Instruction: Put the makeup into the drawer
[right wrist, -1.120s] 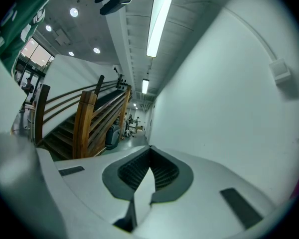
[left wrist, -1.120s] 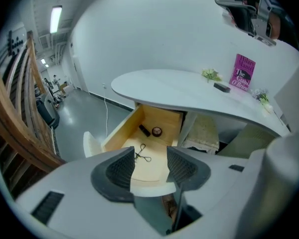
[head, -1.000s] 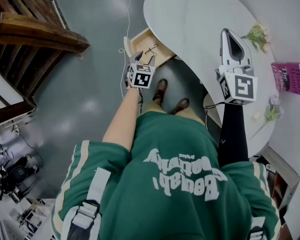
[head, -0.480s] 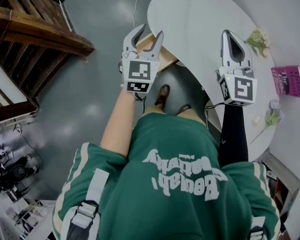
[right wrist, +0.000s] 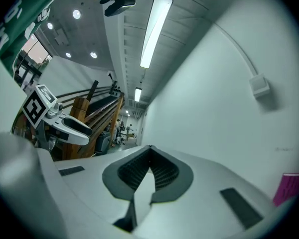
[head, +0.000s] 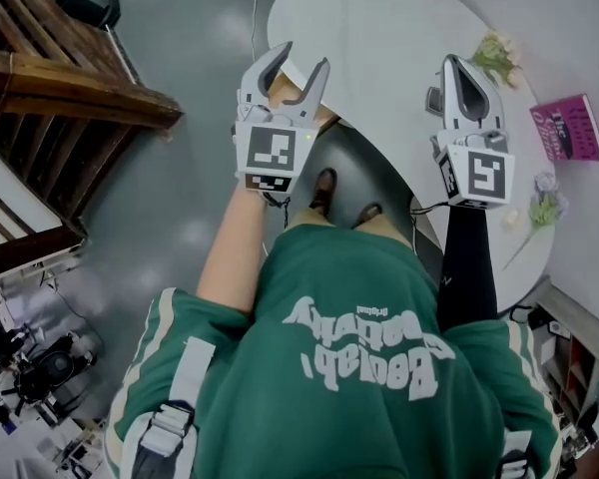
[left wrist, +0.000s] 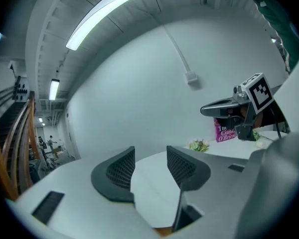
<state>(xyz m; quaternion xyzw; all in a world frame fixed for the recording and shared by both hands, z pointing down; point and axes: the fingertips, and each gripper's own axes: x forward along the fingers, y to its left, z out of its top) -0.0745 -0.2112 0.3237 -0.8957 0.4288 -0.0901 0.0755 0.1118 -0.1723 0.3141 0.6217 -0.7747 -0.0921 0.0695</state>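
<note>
White tabletop [head: 379,28] is lying under the right gripper [head: 451,66], its jaws pressing together on nothing. The left gripper [head: 303,56] is hovering, jaws spread and empty.

Drawer [head: 287,90] mostly hidden behind left gripper [head: 302,55] (contents unseen).

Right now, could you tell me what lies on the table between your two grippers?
Nothing: in the head view, the white table between the left gripper and the right gripper is bare. The flowers lie off to its right.
</note>
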